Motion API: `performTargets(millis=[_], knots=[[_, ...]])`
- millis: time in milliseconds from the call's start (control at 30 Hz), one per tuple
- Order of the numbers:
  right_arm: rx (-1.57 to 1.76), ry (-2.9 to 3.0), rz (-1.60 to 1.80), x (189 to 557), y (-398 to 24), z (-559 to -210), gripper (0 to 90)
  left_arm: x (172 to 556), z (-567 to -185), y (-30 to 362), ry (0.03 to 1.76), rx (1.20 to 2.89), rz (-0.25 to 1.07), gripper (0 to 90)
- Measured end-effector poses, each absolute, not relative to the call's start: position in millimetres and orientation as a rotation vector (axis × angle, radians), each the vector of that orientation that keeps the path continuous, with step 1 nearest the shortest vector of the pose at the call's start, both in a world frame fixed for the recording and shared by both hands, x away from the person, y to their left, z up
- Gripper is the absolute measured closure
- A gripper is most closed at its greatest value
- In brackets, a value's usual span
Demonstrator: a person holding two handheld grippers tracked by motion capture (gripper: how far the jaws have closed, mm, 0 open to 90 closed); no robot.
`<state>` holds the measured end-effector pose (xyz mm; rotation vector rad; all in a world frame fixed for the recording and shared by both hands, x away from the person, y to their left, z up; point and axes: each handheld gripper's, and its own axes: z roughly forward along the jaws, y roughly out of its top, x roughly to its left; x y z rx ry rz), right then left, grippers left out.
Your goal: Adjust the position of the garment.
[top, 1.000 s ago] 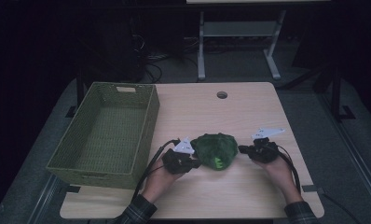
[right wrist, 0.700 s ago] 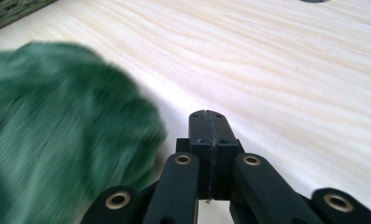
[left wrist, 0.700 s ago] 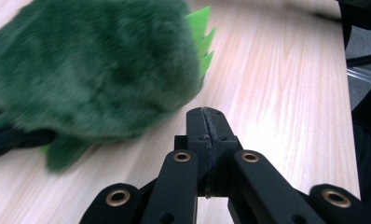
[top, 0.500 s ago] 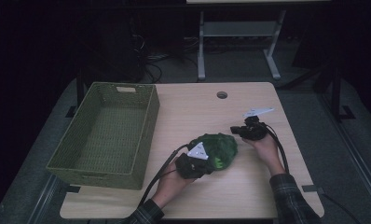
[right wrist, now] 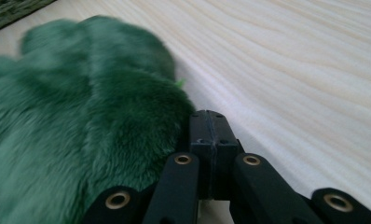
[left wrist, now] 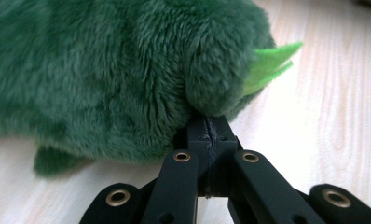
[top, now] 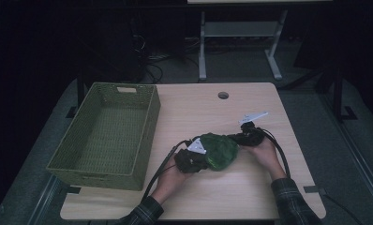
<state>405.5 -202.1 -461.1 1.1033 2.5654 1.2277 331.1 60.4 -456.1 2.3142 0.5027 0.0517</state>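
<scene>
Plush on counter, near centre. Left tool closed, tips at its fur; right tool closed beside it. No writing legible.

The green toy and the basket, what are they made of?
The toy looks like soft plush: short, fuzzy dark green pile, with flat light green spikes that seem to be felt. The basket looks woven, with a tight criss-cross pattern on its walls and floor; whether the strands are plastic or dyed fibre can't be told. Its finish is matte olive green.
</scene>
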Motion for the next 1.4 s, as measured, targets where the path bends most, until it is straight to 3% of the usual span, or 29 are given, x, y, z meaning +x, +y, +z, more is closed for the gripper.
performTargets(millis=[533,1267,1400], knots=[[1.001,2.612,1.212,355,-201,-459,90.0,359,-457,94,0.606,2.286,0.080,89.6],[1.001,2.517,1.275,303,-230,-446,89.8,371,-452,80,0.539,2.289,0.071,89.4],[1.103,2.387,1.267,293,-258,-450,80.1,367,-443,87,0.531,2.284,0.067,85.6]])
